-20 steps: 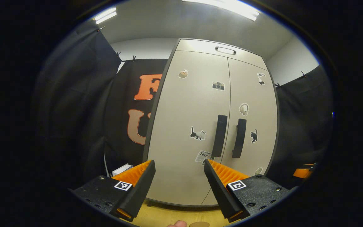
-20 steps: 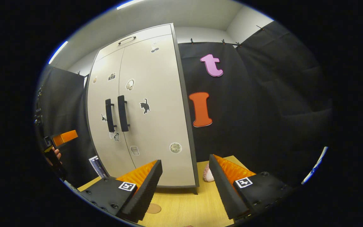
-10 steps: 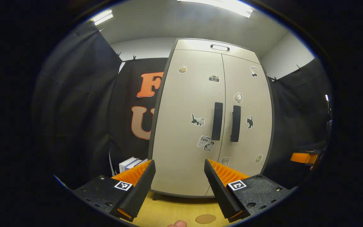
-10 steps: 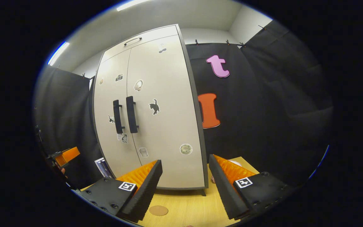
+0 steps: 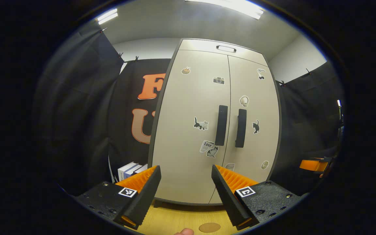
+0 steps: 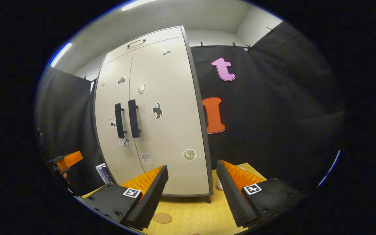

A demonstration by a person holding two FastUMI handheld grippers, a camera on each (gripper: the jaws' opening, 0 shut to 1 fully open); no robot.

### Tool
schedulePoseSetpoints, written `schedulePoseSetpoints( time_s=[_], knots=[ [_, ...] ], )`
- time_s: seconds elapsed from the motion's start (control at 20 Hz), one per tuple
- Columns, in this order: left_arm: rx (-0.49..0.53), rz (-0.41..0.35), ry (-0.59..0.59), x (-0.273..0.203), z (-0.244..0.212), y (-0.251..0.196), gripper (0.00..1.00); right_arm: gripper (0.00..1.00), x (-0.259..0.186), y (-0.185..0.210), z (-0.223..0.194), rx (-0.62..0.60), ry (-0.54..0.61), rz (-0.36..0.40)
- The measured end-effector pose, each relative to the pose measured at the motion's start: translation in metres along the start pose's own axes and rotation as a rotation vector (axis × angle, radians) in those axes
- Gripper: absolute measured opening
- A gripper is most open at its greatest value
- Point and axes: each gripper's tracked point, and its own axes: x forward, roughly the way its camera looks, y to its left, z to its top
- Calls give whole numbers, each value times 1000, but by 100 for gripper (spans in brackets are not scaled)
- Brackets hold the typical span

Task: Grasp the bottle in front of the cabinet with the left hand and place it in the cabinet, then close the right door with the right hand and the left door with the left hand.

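A tall beige cabinet (image 5: pixel 191 130) with stickers stands on the wooden table, both doors flush and shut, their two black handles (image 5: pixel 221 125) side by side at the middle. My left gripper (image 5: pixel 184 182) faces the left door from a short way off, open, nothing between its fingers. In the right gripper view the cabinet (image 6: pixel 162 130) stands to the left, seen at an angle. My right gripper (image 6: pixel 191 178) is open and empty, pointing at the cabinet's right lower corner. Each view catches the other gripper at its edge: the right gripper (image 5: pixel 313 164), the left gripper (image 6: pixel 69 159).
Books (image 5: pixel 131 169) stand left of the cabinet. A pink thing (image 6: pixel 219 184) lies by the cabinet's right foot, half hidden by my right finger. A brown round disc (image 5: pixel 209 227) sits on the wooden table (image 6: pixel 191 215) in front. Black cloth walls close in on both sides.
The left gripper has drawn back from the cabinet, so more of the doors and table shows. The right gripper shifted slightly. Both stayed open and the doors stayed shut.
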Motion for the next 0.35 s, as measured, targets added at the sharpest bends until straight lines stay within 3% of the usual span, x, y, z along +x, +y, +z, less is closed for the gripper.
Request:
schedulePoseSetpoints(
  time_s=[0.35],
  knots=[
    [-20, -9, 5, 1, -2, -1, 95, 98, 1, 1, 4, 3, -7, -6]
  ],
)
